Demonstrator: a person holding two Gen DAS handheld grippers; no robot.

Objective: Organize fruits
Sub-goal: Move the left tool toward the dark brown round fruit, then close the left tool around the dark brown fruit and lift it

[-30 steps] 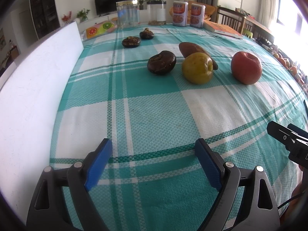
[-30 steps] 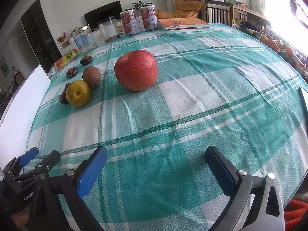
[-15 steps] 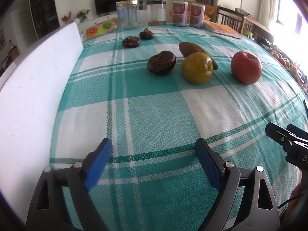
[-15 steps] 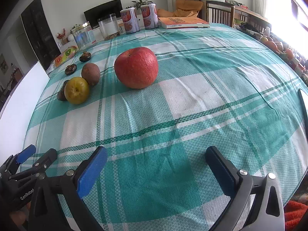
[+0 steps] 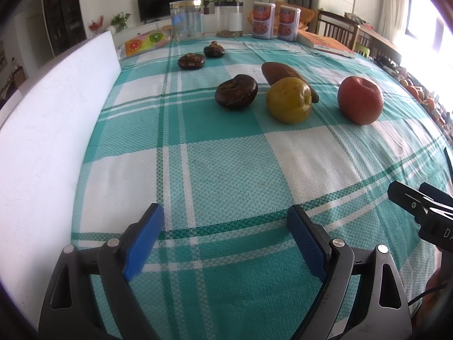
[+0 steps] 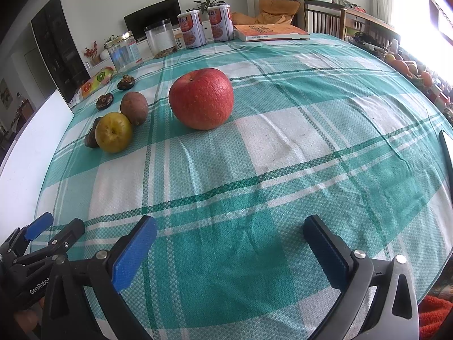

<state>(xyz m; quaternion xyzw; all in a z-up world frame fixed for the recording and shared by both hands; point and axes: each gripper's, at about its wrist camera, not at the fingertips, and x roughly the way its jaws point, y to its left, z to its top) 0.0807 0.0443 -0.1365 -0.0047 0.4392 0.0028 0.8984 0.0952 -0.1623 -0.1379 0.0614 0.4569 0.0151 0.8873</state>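
Observation:
On the green-and-white checked tablecloth (image 5: 226,175) lie a red apple (image 5: 360,99) (image 6: 201,97), a yellow apple (image 5: 288,99) (image 6: 113,132), a brown oblong fruit (image 5: 279,70) (image 6: 134,108) behind the yellow apple, and three dark brown round fruits (image 5: 236,91) (image 5: 191,61) (image 5: 214,50). My left gripper (image 5: 225,223) is open and empty, low over the near cloth. My right gripper (image 6: 230,235) is open and empty, well short of the red apple. Each gripper shows at the edge of the other's view (image 5: 419,206) (image 6: 42,235).
A white board (image 5: 51,119) stands along the table's left edge. At the far end stand a clear jar (image 5: 187,19), a glass container (image 5: 230,19), two printed tins (image 5: 264,20) (image 5: 288,22), a book (image 5: 325,44) and a fruit-print box (image 5: 144,39). Wooden chairs (image 6: 325,19) stand beyond.
The right gripper has moved forward a little toward the red apple, which looks larger. The left gripper has barely moved. No fruit has moved.

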